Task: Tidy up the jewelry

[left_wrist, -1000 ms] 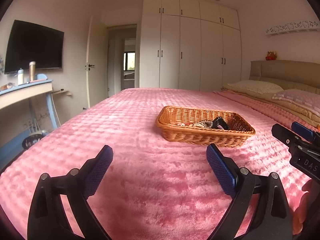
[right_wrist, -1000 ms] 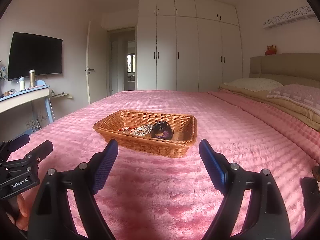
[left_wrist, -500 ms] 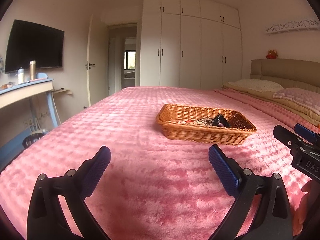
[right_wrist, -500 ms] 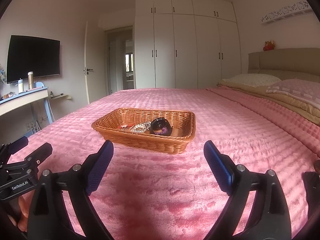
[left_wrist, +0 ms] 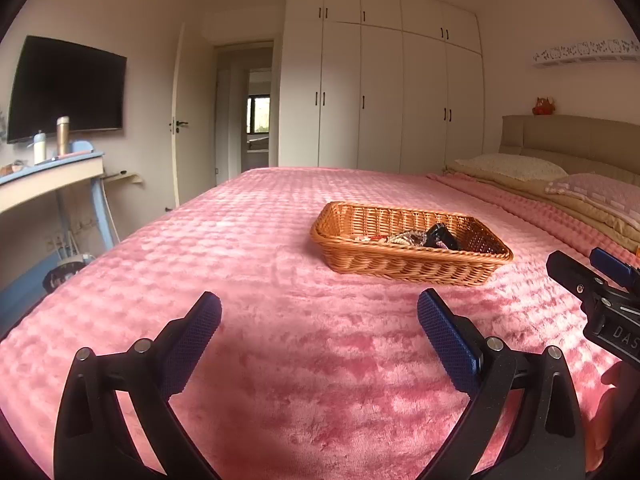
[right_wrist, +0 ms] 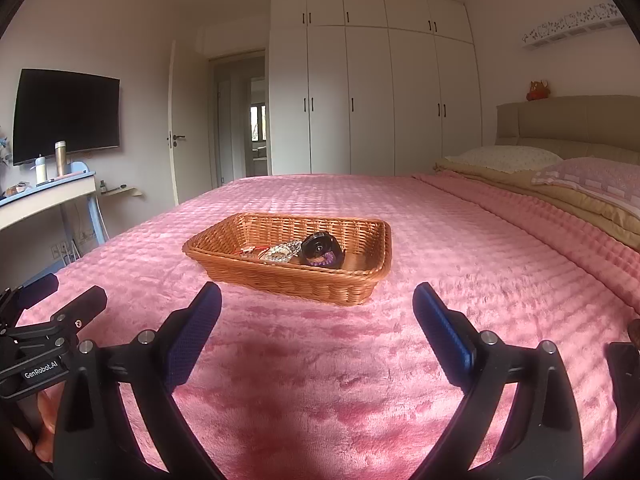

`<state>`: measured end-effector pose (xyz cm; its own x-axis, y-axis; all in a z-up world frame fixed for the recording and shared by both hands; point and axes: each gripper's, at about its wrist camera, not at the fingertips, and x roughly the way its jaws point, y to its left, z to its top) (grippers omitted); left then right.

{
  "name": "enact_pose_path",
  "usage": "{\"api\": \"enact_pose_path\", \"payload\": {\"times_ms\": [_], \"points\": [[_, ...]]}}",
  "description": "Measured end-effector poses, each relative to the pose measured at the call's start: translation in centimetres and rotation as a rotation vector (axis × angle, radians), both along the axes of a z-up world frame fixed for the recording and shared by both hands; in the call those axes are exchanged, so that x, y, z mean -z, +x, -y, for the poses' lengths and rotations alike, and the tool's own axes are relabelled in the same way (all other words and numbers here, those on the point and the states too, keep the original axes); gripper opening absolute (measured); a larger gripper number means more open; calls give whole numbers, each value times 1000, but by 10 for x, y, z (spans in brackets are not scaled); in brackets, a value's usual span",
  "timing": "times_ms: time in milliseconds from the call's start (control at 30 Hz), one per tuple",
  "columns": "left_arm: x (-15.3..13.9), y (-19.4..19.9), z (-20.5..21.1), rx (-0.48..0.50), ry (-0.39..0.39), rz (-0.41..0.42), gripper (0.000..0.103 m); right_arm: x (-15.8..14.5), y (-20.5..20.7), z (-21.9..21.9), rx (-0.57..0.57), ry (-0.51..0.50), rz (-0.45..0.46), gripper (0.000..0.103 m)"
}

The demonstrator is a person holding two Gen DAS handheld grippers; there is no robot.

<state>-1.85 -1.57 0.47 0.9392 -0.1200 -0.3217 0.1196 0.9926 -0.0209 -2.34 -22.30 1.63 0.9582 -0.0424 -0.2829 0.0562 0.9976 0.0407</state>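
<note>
- A wicker basket (right_wrist: 296, 258) sits on the pink bed (right_wrist: 360, 380); inside it lie a tangle of jewelry (right_wrist: 280, 251) and a round black case (right_wrist: 320, 245) just beside it
- left gripper (left_wrist: 319, 318) hovers over the bed near the basket's front, jaws spread wide, gripping nothing
- right gripper (right_wrist: 317, 308) likewise near the basket's front; jaws wide apart and empty

- A home bedroom: a wide bed (right_wrist: 400, 208) under a pink plush blanket, pillows (right_wrist: 504, 158) against a padded headboard (right_wrist: 568, 120).
- White floor-to-ceiling wardrobes (right_wrist: 372, 92), a wall-mounted television (right_wrist: 66, 114), a desk (right_wrist: 44, 198) and an open door (right_wrist: 176, 132).
</note>
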Motion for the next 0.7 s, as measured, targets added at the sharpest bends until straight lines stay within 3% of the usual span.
{"api": "enact_pose_path", "payload": {"times_ms": [700], "points": [[0, 2, 1, 1, 0, -12, 95, 1, 1, 2, 1, 7, -8, 95]]}}
